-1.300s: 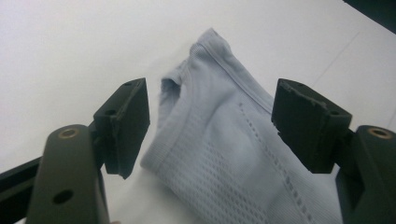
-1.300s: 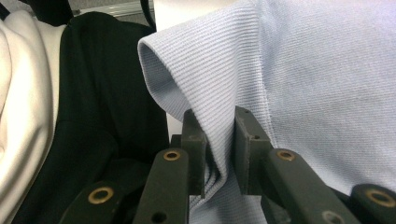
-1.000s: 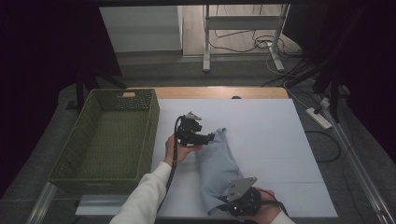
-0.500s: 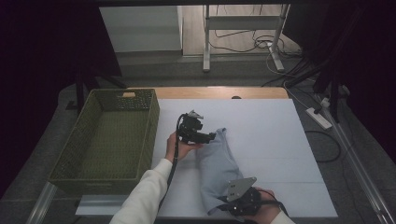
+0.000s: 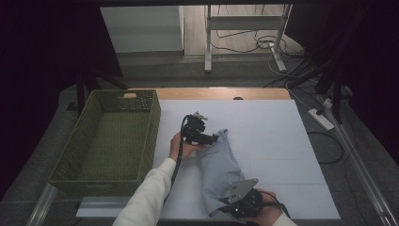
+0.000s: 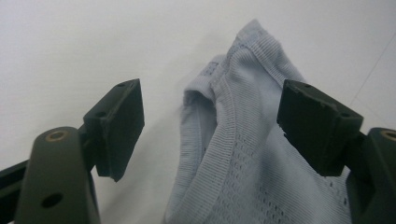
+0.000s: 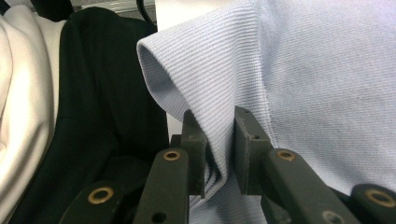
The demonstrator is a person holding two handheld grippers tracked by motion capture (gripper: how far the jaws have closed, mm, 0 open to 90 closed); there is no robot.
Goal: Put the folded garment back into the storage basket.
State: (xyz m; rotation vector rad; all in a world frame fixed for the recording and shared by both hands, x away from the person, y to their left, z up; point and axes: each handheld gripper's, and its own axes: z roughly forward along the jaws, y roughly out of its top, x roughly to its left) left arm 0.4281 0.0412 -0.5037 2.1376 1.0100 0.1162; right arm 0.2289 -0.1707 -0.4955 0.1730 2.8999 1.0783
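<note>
— Status of the right gripper (image 7: 219, 140)?

— Clamped narrow on a fold of the ribbed hem of the pale blue knit garment (image 5: 219, 165), at its near end, close to the table's front edge. Gripping firmly, to all appearance.

— Location of the garment?

— Stretched lengthwise on the white table cover (image 5: 282, 155), to the right of the green woven basket (image 5: 155, 117) and apart from it. Pinched at the near end, bunched and slightly raised at the far end.

— And the left gripper (image 5: 214, 138)?

— Standing wide, having just been opening. Straddling the far ribbed edge, with cloth between the pads (image 6: 119, 126) but without pressing on it. Recorded as holding nothing.

— Step in hand, as judged?

— Taking hold of the far end, probably in order to lift or fold the garment, perhaps toward the basket.

— Recommendations?

— Come down far enough to bring both layers of the ribbed edge deep between the pads, not merely the outer lip. Centre on the thick ribbed band rather than on the open mesh below it, likely to stretch and slip. Close squarely, then check for both layers caught before lifting. Leave the right clamp in place meanwhile, so as to hold the cloth taut. Avoid dragging sideways, for fear of rucking the cover or pulling the hem out of the right pads.
</note>
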